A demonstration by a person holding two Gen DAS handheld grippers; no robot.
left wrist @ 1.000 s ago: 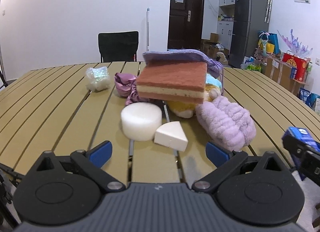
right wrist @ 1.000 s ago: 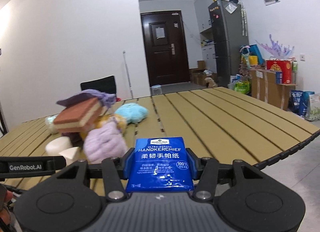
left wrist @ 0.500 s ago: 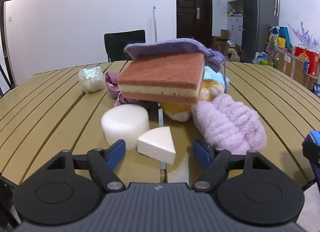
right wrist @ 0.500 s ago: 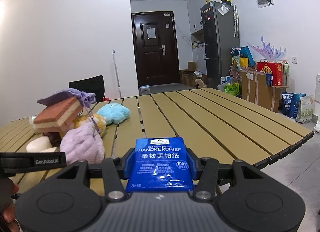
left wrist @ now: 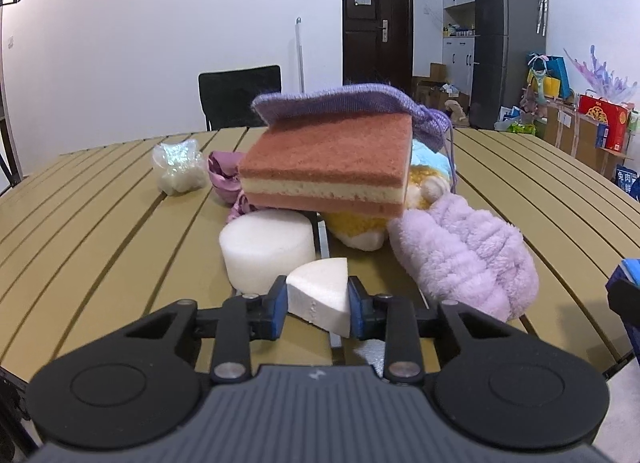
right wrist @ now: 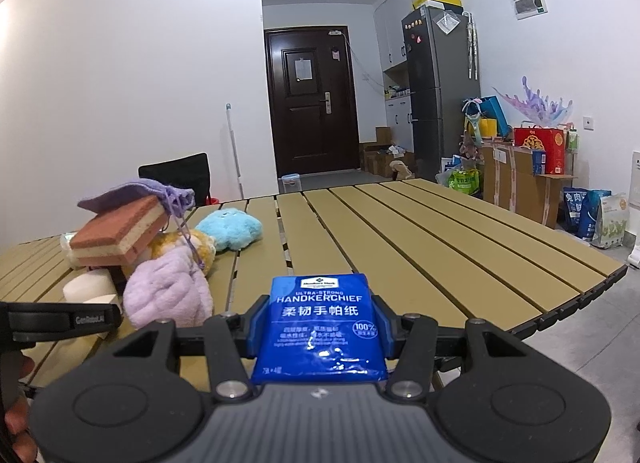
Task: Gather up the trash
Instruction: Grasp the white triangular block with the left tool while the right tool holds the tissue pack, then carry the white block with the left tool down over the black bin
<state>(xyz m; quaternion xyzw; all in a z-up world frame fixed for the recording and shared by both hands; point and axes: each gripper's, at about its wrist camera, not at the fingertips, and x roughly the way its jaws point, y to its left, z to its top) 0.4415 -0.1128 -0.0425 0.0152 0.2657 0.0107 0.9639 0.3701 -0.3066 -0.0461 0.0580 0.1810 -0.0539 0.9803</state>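
My left gripper (left wrist: 318,309) is shut on a white foam wedge (left wrist: 322,293) at the near edge of the slatted wooden table (left wrist: 100,231). Behind the wedge stands a white foam cylinder (left wrist: 266,249), with a red-and-cream sponge (left wrist: 332,167) resting on the pile above it. My right gripper (right wrist: 320,329) is shut on a blue handkerchief tissue pack (right wrist: 322,327), held above the table's near edge. The left gripper's side shows at the left of the right wrist view (right wrist: 56,321).
The pile also holds a lilac fluffy cloth (left wrist: 464,259), a purple knitted pouch (left wrist: 352,103), a yellow plush (left wrist: 360,223), a blue plush (right wrist: 230,229), a mauve fabric piece (left wrist: 224,179) and a clear crumpled wrapper (left wrist: 178,167). A black chair (left wrist: 240,95) stands behind the table.
My left gripper moved forward and closed its fingers on the white foam wedge. My right gripper kept hold of the tissue pack and shifted a little to the right.
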